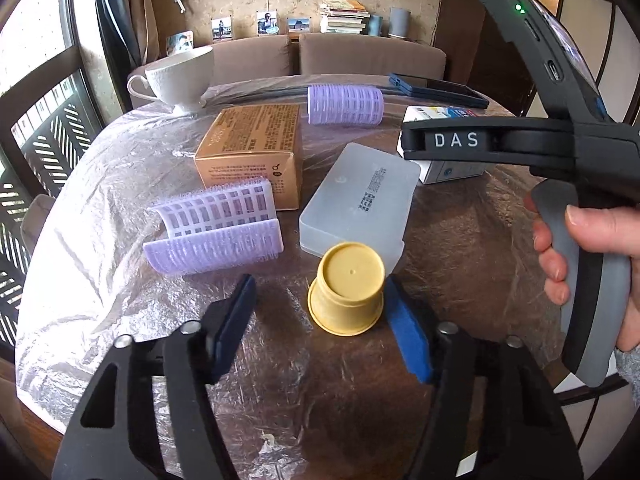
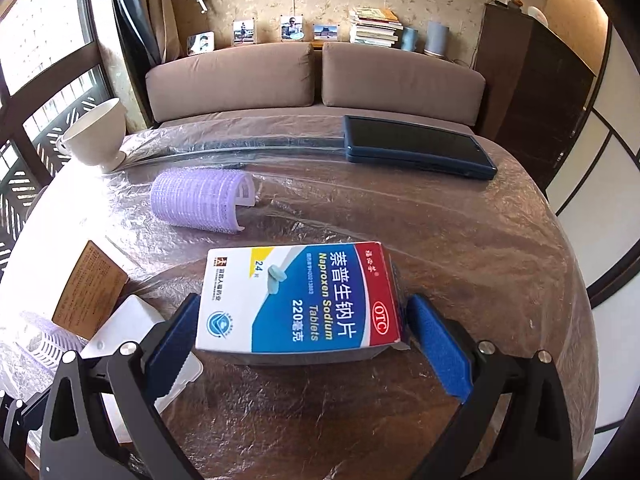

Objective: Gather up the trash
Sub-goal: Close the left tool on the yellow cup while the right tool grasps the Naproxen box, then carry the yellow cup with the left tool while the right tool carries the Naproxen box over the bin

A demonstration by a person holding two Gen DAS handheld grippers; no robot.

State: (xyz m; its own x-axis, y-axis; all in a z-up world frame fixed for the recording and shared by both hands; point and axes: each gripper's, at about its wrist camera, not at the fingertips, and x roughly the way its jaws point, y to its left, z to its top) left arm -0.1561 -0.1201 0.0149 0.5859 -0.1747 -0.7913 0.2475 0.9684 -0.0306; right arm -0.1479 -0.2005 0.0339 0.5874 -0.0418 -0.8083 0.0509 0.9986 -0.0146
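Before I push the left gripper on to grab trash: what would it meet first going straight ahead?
Probably the upturned yellow cup, between the fingers of the left gripper; the frosted plastic case lies just behind it.

This looks like a home living room. A brown sofa sits behind the round bench. Family photos and a pile of books stand on a ledge. A big window lets in light, maybe onto a balcony.

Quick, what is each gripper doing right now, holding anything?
Left gripper: open, around the upside-down yellow cup, only one pad at its side.
Right gripper: open, straddling the medicine box, not clamped.
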